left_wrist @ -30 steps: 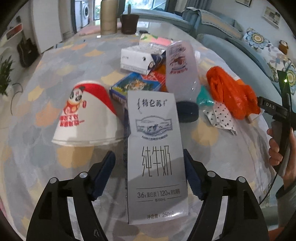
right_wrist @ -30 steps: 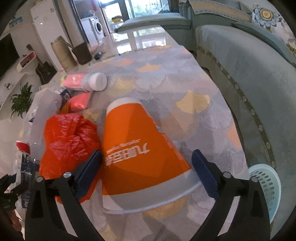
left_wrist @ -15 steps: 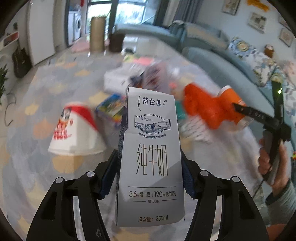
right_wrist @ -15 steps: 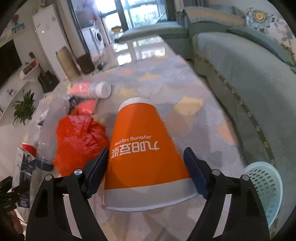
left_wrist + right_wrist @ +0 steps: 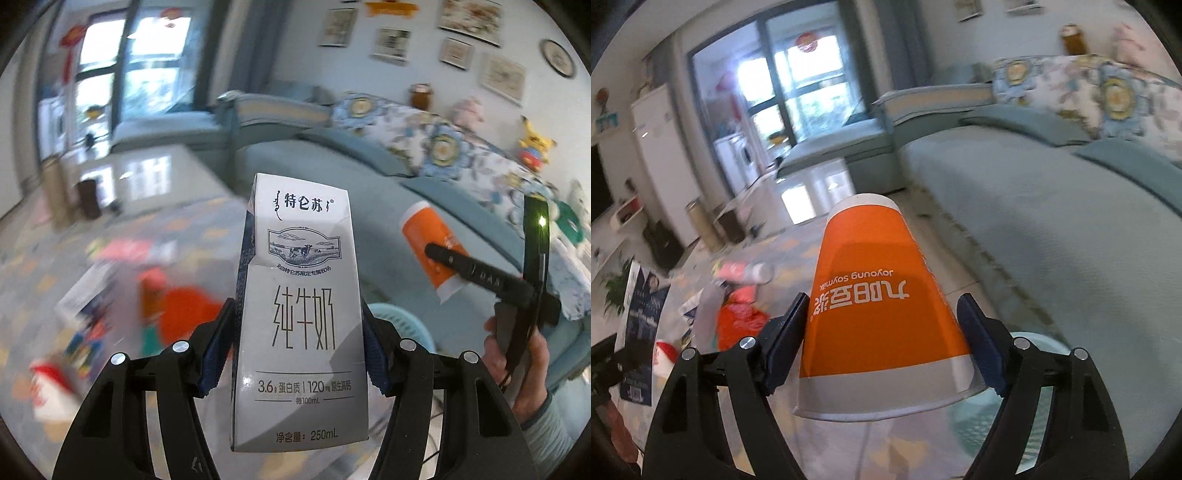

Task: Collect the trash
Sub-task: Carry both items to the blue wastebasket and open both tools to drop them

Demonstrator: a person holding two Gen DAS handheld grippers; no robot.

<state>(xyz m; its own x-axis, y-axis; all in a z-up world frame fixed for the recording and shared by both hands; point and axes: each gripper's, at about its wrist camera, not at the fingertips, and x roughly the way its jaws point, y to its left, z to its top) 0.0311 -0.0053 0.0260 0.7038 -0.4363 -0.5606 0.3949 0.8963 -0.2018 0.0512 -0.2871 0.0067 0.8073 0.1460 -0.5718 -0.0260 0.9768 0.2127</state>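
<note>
My left gripper (image 5: 299,350) is shut on a white milk carton (image 5: 299,314) and holds it upright, lifted above the table. My right gripper (image 5: 882,332) is shut on an orange paper cup (image 5: 879,306), held upside down in the air; the cup also shows in the left wrist view (image 5: 432,243) at the right with the right gripper on it. A light blue trash basket (image 5: 402,325) sits on the floor behind the carton, and it shows in the right wrist view (image 5: 1038,347) below the cup.
On the patterned table (image 5: 798,254) lie an orange plastic bag (image 5: 738,321), a pink bottle (image 5: 746,271), a red and white paper cup (image 5: 51,384) and boxes, all blurred. A blue sofa (image 5: 1052,206) runs along the right.
Both grippers closed on their items, the carton and the orange cup, and lifted them off the table. Both have swung up and right toward the basket by the sofa.
</note>
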